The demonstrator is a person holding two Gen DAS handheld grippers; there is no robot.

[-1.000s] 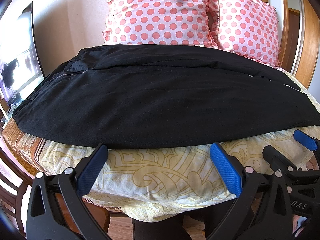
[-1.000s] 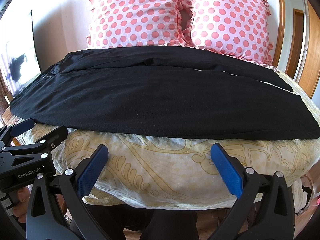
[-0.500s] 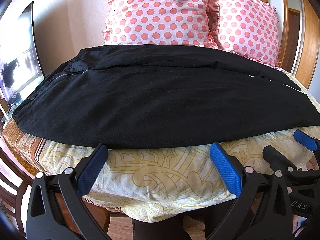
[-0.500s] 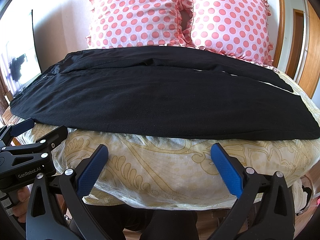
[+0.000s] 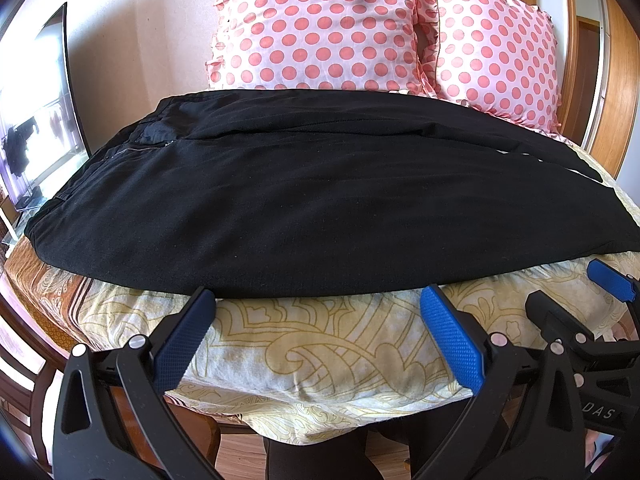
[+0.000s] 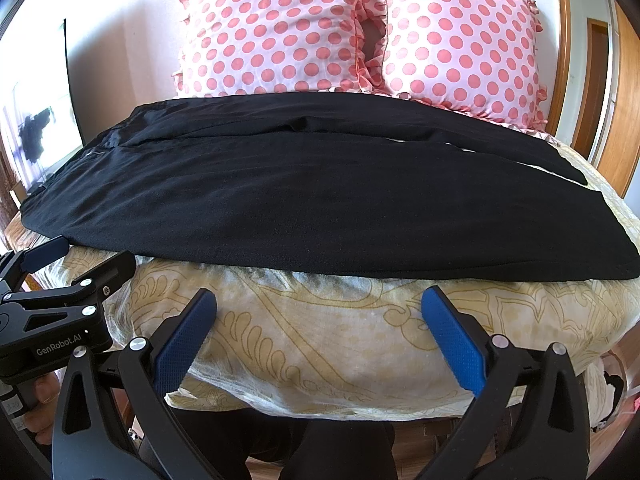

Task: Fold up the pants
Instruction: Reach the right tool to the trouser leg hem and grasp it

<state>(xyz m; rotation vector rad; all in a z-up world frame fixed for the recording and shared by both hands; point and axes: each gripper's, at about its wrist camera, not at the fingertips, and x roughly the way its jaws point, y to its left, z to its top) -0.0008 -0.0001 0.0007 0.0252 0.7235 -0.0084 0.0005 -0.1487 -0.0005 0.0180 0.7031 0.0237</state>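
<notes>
Black pants (image 5: 312,204) (image 6: 320,204) lie flat across the cream patterned bed, waistband and zipper at the left, leg ends at the right, one leg laid over the other. My left gripper (image 5: 318,300) hovers open just short of the pants' near edge, nothing between its blue pads. My right gripper (image 6: 318,304) is open too, over the bedcover in front of the near edge, holding nothing. Each view shows the other gripper: the right gripper (image 5: 576,296) at the lower right, the left gripper (image 6: 80,260) at the lower left.
Two pink polka-dot pillows (image 5: 320,28) (image 6: 456,44) stand against the wall behind the pants. The bedcover (image 6: 328,332) drops off at the near edge. A dark screen (image 5: 44,120) sits at the left, wooden doors (image 6: 600,92) at the right. A person's dark-clad legs (image 6: 320,448) show below.
</notes>
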